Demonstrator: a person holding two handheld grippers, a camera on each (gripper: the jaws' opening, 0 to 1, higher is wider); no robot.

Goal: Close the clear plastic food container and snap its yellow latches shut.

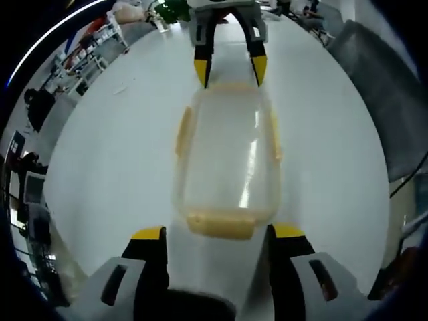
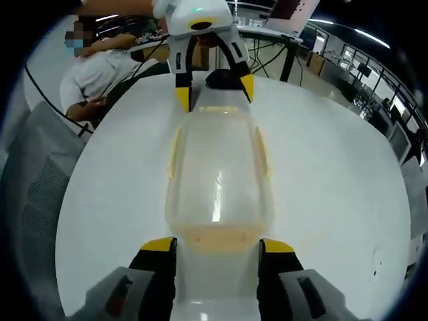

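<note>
Counting what lies on the round white table [image 1: 120, 167]: one clear plastic food container [image 1: 227, 160], lid on top, with four yellow latches, one to each side. In the left gripper view the near latch [image 1: 221, 224] sits at 6 o'clock just ahead of the left gripper [image 1: 217, 234], the two long-side latches at 9 and 3 o'clock, and the far one at 12 o'clock. Whether any latch is snapped down is not clear.

Two grippers face each other across the container's length. The left gripper's yellow-tipped jaws stand apart, one on each side of the near end of the container, holding nothing. The right gripper [image 1: 231, 70] comes in from 12 o'clock of that view, its jaws spread wide at the far end, tips just at the far latch; contact cannot be told.

From the right gripper view the same container [image 2: 217, 174] lies ahead, the right gripper [image 2: 217, 246] at 6 o'clock with jaws apart beside the near latch [image 2: 217, 235], and the left gripper [image 2: 214, 90] at 12 o'clock.

Around the table: a grey mesh chair [image 2: 37, 194] at 9 o'clock, a seated person [image 2: 100, 73] at 11 o'clock, and desks with monitors [image 2: 294, 13] toward 1 o'clock.
</note>
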